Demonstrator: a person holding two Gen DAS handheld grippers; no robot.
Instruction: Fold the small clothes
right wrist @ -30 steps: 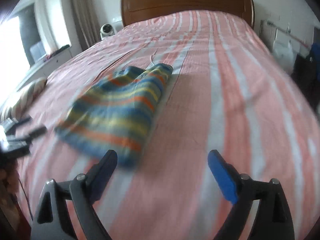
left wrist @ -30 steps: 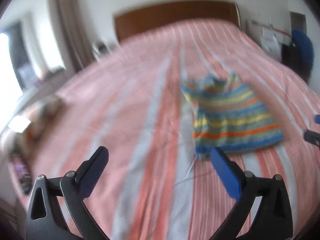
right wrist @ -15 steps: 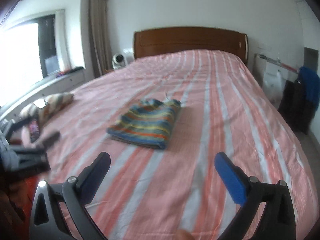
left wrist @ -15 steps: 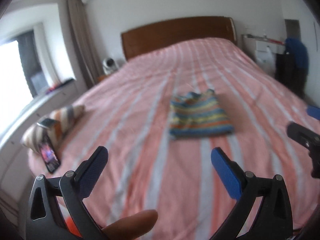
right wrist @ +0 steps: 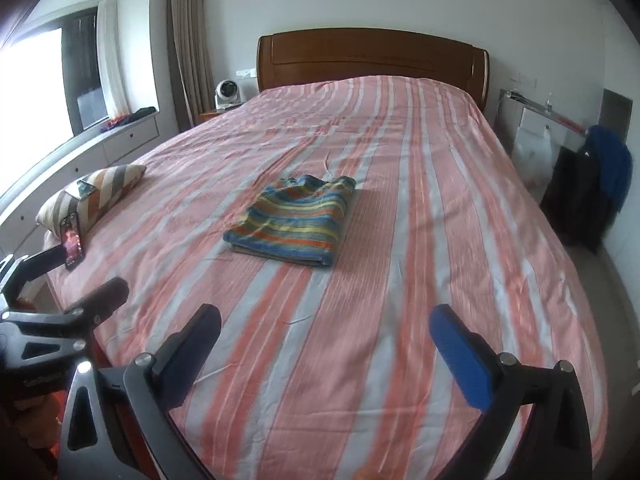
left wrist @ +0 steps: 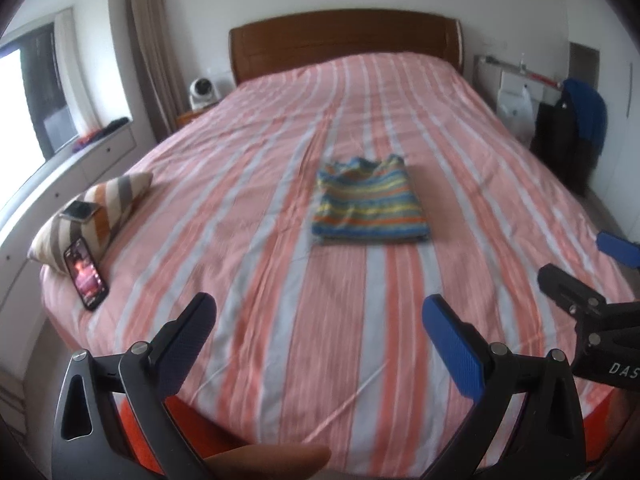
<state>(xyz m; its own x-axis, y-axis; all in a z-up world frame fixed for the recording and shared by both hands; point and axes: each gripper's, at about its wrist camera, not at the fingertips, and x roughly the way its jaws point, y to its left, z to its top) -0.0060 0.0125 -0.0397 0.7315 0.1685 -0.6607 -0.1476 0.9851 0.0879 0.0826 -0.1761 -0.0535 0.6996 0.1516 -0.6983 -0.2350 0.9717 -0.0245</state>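
A small striped garment (left wrist: 368, 204), blue, yellow and orange, lies folded into a flat rectangle in the middle of the bed (left wrist: 280, 280); it also shows in the right wrist view (right wrist: 294, 220). My left gripper (left wrist: 320, 332) is open and empty, held near the foot of the bed, well back from the garment. My right gripper (right wrist: 324, 340) is open and empty, also near the foot of the bed. The right gripper shows at the right edge of the left wrist view (left wrist: 592, 320), and the left gripper at the left edge of the right wrist view (right wrist: 48, 320).
A striped cushion (left wrist: 96, 212) with a phone (left wrist: 86, 274) leaning on it sits at the bed's left edge. A wooden headboard (left wrist: 344, 40) stands at the far end. Dark bags and a blue cloth (left wrist: 580, 120) stand to the right of the bed.
Both grippers have pulled back from the folded garment toward the foot of the bed and risen. The garment now lies farther away. Both stay open.
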